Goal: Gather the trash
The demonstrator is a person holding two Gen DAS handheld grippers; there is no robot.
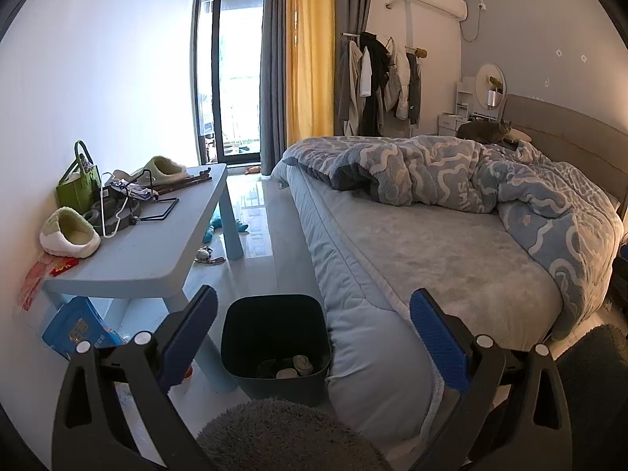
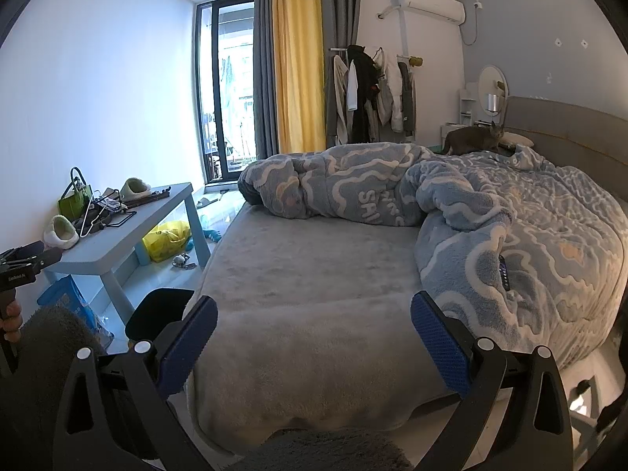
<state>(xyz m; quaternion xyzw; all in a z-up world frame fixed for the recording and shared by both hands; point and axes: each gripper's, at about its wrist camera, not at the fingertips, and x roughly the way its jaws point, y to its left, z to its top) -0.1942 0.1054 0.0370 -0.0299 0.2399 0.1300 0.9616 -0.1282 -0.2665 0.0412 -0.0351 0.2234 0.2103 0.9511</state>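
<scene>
A dark square trash bin [image 1: 274, 337] stands on the floor between the blue table and the bed, with a few crumpled scraps [image 1: 296, 367] at its bottom. My left gripper [image 1: 314, 337] is open and empty, above and just in front of the bin. My right gripper [image 2: 314, 337] is open and empty, held over the near end of the bed [image 2: 314, 274]. The bin's rim [image 2: 157, 310] shows at lower left in the right wrist view. The left gripper's body [image 2: 23, 263] shows at the far left edge there.
A light blue table [image 1: 149, 243] by the left wall carries slippers [image 1: 70, 235], a green bag [image 1: 76, 184] and hangers. A blue package [image 1: 78, 327] lies under it. A yellow bag [image 2: 168, 239] and small items lie on the floor. A rumpled duvet [image 2: 490, 216] and a cat [image 2: 471, 139] are on the bed.
</scene>
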